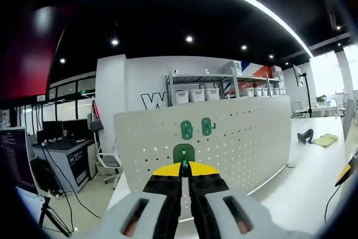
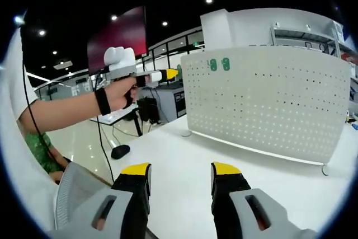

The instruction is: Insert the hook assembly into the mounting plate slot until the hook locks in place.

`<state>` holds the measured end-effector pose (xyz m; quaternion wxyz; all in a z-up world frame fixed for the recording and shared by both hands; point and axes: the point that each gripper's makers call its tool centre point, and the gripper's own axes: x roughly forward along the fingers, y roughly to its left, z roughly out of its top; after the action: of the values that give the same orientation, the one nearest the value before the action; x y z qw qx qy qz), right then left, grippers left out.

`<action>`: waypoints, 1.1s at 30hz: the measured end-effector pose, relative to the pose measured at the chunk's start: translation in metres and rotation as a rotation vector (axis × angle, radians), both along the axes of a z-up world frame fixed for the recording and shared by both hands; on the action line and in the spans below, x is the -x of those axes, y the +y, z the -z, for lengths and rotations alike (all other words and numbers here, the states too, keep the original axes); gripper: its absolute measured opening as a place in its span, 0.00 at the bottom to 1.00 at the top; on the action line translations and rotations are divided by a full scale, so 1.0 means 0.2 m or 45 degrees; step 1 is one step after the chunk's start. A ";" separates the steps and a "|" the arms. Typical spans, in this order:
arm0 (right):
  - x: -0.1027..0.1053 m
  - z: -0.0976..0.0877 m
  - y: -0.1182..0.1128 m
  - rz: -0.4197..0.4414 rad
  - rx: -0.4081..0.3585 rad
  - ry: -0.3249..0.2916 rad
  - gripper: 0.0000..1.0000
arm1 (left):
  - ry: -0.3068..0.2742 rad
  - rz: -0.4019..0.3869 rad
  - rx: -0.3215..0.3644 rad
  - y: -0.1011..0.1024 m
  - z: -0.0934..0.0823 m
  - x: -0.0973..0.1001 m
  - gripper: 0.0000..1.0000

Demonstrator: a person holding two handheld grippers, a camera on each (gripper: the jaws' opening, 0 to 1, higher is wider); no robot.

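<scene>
A white perforated mounting plate [image 1: 235, 138] stands upright on the table, with two green hooks [image 1: 186, 130] [image 1: 207, 126] set side by side near its top. My left gripper [image 1: 183, 169] is shut on a third green hook [image 1: 183, 152], which is held just in front of the plate and below those two. In the right gripper view the plate [image 2: 268, 99] is on the right with the green hooks [image 2: 219, 64] at its upper left. There a person's hand holds the left gripper [image 2: 168, 74] left of the plate. My right gripper [image 2: 180, 172] hangs open over the table with nothing between its fingers.
The white table [image 2: 184, 149] runs along the front of the plate. A dark object [image 2: 119, 151] lies near its left edge. A yellow cloth [image 1: 326, 139] and a black item [image 1: 305, 136] lie at the far right. Behind are a shelf of boxes [image 1: 224, 90] and desks with monitors [image 1: 56, 132].
</scene>
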<state>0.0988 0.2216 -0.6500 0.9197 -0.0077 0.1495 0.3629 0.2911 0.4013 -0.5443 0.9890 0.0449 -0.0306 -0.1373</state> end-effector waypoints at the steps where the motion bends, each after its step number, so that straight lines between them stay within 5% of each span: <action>1: 0.00 0.00 -0.01 0.010 0.001 0.006 0.43 | -0.003 -0.003 -0.005 0.00 0.00 -0.02 0.03; 33: -0.04 0.04 -0.05 0.058 0.043 0.038 0.43 | -0.044 -0.087 0.044 0.04 -0.06 -0.35 0.03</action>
<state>0.1073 0.2115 -0.6575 0.9251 -0.0143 0.1694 0.3394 0.3609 0.4086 -0.5331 0.9931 0.0313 -0.0485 -0.1022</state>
